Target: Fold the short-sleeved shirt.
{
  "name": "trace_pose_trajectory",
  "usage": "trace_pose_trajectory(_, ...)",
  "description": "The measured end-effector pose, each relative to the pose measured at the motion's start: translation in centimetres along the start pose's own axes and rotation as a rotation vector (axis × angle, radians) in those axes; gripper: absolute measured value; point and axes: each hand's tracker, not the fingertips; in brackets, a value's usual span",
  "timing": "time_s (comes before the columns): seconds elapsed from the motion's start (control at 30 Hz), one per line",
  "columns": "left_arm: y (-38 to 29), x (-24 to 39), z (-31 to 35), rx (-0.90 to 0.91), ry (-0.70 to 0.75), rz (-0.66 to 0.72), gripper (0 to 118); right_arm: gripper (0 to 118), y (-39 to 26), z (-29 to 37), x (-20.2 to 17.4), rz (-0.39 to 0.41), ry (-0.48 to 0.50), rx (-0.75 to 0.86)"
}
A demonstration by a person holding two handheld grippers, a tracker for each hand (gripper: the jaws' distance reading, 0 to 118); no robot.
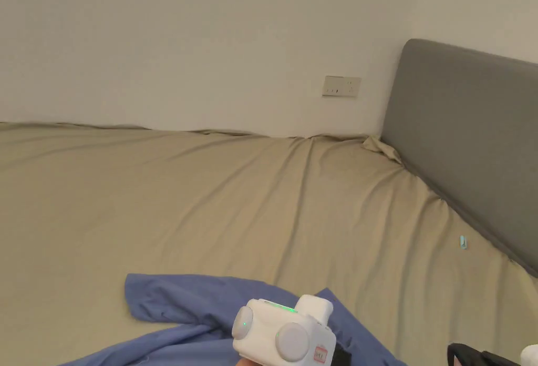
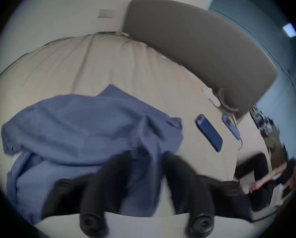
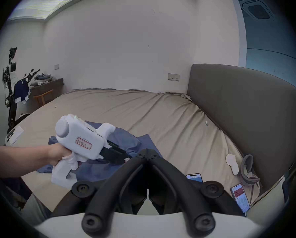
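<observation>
Two grippers over a blue shirt lying crumpled on the bed.

The left gripper has its jaws spread with shirt cloth hanging between them; the blur keeps me from telling whether they press on it. The right gripper has its jaws closed tip to tip on nothing, just above the shirt's near edge. Two phones lie on the sheet near the grey headboard.

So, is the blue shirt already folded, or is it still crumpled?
Still crumpled. The blue shirt lies in an uneven, wrinkled heap on the beige bed sheet, with no straight fold edges.
</observation>
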Motion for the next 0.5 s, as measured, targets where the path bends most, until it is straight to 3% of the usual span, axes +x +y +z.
trace_pose_trajectory(0.03,0.0,-0.3,1.2,0.009,0.005,0.03,101,2,0.2,-0.2,0.0,-0.003,-0.001,0.005)
trace_pose_trajectory(0.07,0.0,-1.1,3.0,0.02,0.013,0.049,103,2,0.5,-0.3,0.0,-0.014,0.007,0.013)
trace_pose_trajectory(0.17,-0.5,-2.8,11.4,0.168,0.066,0.017,103,2,1.5,-0.5,-0.1,-0.035,0.055,0.04)
trace_pose_trajectory(0.3,-4.2,-4.9,23.7,0.352,0.309,-0.043,103,2,3.0,-0.9,-0.9,-0.012,0.072,0.087)
trace_pose_trajectory(0.4,-9.0,-6.0,30.7,0.468,0.503,-0.006,103,2,3.8,-1.3,-1.3,-0.064,0.106,0.113)
trace_pose_trajectory(0.47,-12.7,-6.4,34.3,0.532,0.634,0.046,94,2,3.9,-1.7,-1.7,-0.083,0.115,0.118)
trace_pose_trajectory(0.5,-14.2,-6.6,35.4,0.553,0.677,0.066,72,2,3.9,-1.8,-1.9,-0.088,0.114,0.116)
